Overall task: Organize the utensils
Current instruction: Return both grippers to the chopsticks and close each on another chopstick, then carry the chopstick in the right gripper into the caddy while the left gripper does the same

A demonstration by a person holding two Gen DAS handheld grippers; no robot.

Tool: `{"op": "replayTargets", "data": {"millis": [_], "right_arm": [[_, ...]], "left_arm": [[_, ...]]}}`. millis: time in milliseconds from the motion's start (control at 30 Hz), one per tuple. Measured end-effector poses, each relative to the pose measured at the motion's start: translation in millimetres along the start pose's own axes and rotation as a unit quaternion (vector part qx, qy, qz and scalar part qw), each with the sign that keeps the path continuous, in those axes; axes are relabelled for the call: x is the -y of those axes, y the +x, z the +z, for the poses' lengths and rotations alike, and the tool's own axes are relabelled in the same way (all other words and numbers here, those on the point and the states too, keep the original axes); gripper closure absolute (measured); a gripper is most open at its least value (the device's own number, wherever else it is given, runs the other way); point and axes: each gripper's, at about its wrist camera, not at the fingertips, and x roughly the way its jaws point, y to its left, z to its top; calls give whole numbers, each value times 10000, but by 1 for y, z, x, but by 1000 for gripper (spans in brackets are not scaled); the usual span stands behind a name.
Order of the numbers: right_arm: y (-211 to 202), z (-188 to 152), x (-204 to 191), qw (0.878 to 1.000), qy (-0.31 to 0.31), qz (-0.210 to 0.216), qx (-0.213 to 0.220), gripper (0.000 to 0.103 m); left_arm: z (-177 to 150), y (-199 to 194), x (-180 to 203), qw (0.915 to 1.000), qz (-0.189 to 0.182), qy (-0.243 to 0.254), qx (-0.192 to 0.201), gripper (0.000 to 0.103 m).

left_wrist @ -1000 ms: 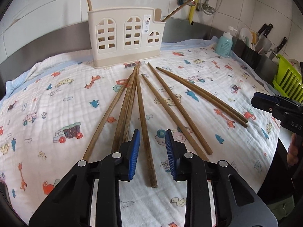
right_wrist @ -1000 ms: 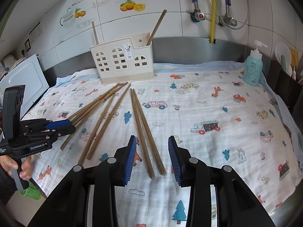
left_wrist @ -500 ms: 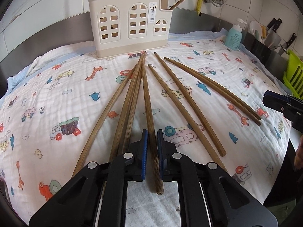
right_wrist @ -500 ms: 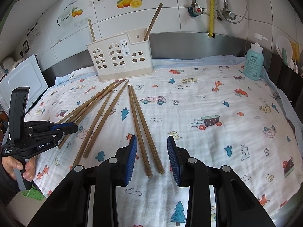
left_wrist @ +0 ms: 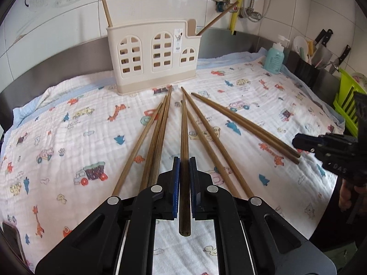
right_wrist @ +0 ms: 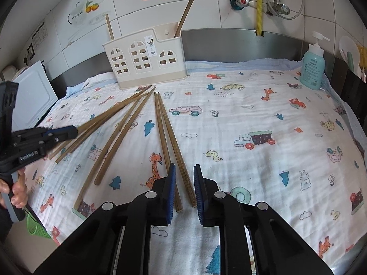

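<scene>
Jaws of the left gripper (left_wrist: 182,171) clamp one chopstick (left_wrist: 184,137); right gripper (right_wrist: 184,184) jaws, closing, apparently straddle two chopsticks (right_wrist: 170,146) untouched.

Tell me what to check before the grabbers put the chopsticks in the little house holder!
1. Left gripper clamped on one chopstick: ok.
2. That chopstick's far tip clear of the cloth: cannot tell.
3. Right gripper gripping its pair of chopsticks: not ok; its jaws have just been closing, but gaps still show beside the sticks.
4. Holder upright on the cloth: ok.
5. Room in the holder: cannot tell; two sticks already stand in it, inside hidden.
</scene>
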Motion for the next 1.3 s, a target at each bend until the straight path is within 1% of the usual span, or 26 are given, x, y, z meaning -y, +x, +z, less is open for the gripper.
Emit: {"op": "replayTargets", "data": {"millis": [300,600,767,1000,1167,1300], "right_arm": [[20,-2,-1,9994,-248,-37,-247,90],[19,-1,-2,9992,-351,-58,-182,94],[-3,9,-7,9990,-428,-32,95,95],[-39,41,-18,9964,-562,41,631,96],[-56,74,-25,9932,-663,134,950,96],[-67,109,-31,9899,-797,161,1161,96]], "left_arm": [[8,-10,-3,9999,-66,30,124,96],[30,-21,-8,9994,-94,46,332,96],[39,-27,-11,9990,-95,56,432,96],[53,-36,-22,9982,-95,-46,591,96],[63,-37,-30,9978,-155,-176,625,96],[76,-38,-38,9971,-238,-291,656,96]]}}
